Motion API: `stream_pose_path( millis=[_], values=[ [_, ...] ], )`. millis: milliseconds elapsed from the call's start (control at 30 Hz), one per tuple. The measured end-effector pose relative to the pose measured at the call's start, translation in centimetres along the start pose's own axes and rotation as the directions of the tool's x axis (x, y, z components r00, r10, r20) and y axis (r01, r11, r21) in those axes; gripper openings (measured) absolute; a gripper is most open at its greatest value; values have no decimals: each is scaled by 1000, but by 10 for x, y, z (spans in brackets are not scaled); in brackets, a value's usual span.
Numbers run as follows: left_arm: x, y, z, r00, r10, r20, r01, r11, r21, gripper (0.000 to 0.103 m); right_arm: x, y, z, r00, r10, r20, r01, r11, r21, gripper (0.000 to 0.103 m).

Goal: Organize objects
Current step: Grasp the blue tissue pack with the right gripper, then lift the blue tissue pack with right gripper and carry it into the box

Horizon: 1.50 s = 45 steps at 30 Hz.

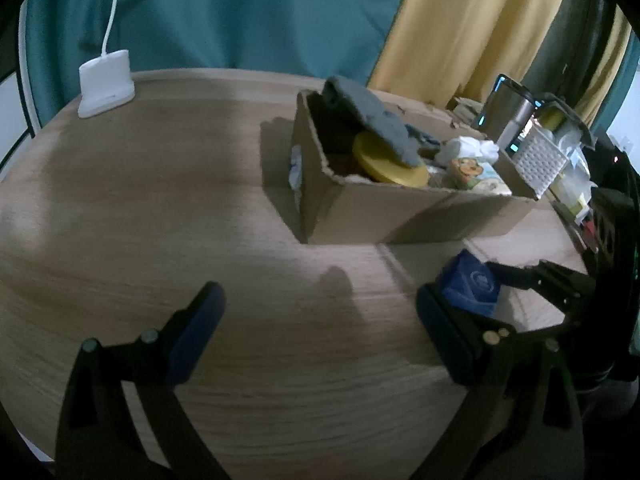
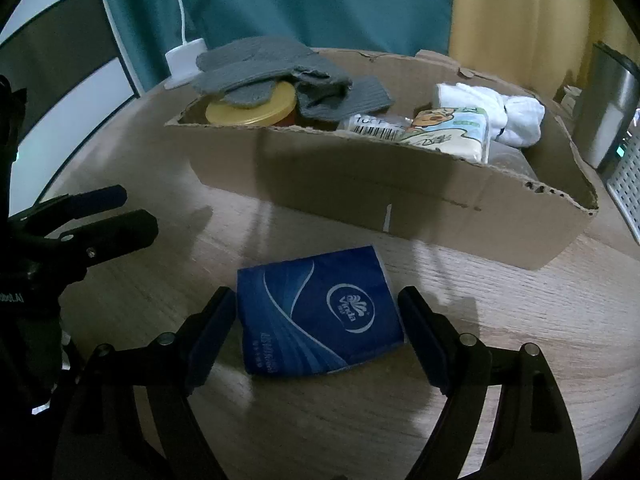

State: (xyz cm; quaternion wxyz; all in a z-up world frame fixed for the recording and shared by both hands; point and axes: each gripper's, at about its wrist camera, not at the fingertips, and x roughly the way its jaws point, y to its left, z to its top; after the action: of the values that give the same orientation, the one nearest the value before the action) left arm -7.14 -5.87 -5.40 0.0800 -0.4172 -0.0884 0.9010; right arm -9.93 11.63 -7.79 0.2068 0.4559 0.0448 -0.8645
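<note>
A blue tissue pack (image 2: pixel 320 316) lies flat on the wooden table (image 2: pixel 520 320) in front of an open cardboard box (image 2: pixel 360 184). My right gripper (image 2: pixel 316 294) straddles the pack, with a pad close beside each of its short sides. The pack looks unsqueezed, so I read the gripper as open. In the left wrist view the same pack (image 1: pixel 472 284) shows at the right, between the right gripper's black fingers. My left gripper (image 1: pixel 318 294) hangs wide open over bare table left of the pack. The box (image 1: pixel 360 208) holds a grey cloth (image 1: pixel 372 120), a yellow-lidded jar (image 1: pixel 384 160) and a cartoon-printed pack (image 1: pixel 476 172).
A white lamp base (image 1: pixel 106 84) with a cord stands at the table's far left edge. A metal canister (image 1: pixel 516 116) and a white perforated basket (image 1: pixel 540 164) crowd the right, behind the box. Teal and yellow curtains hang behind the table.
</note>
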Motion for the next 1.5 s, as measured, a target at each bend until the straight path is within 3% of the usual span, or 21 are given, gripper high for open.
stream_pose_path(
  millis=[167, 1000, 1500],
  values=[
    [-2, -4, 1, 1000, -5, 4, 5, 1000, 11, 97, -3, -1, 0, 1000, 7, 0, -7, 1000, 4, 77],
    [-25, -38, 18, 998, -33, 59, 29, 997, 69, 97, -66, -15, 5, 990, -24, 137, 21, 999, 25, 77],
    [-25, -44, 36, 996, -32, 79, 26, 997, 73, 97, -79, -28, 22, 983, -40, 180, 34, 999, 39, 77]
  ],
)
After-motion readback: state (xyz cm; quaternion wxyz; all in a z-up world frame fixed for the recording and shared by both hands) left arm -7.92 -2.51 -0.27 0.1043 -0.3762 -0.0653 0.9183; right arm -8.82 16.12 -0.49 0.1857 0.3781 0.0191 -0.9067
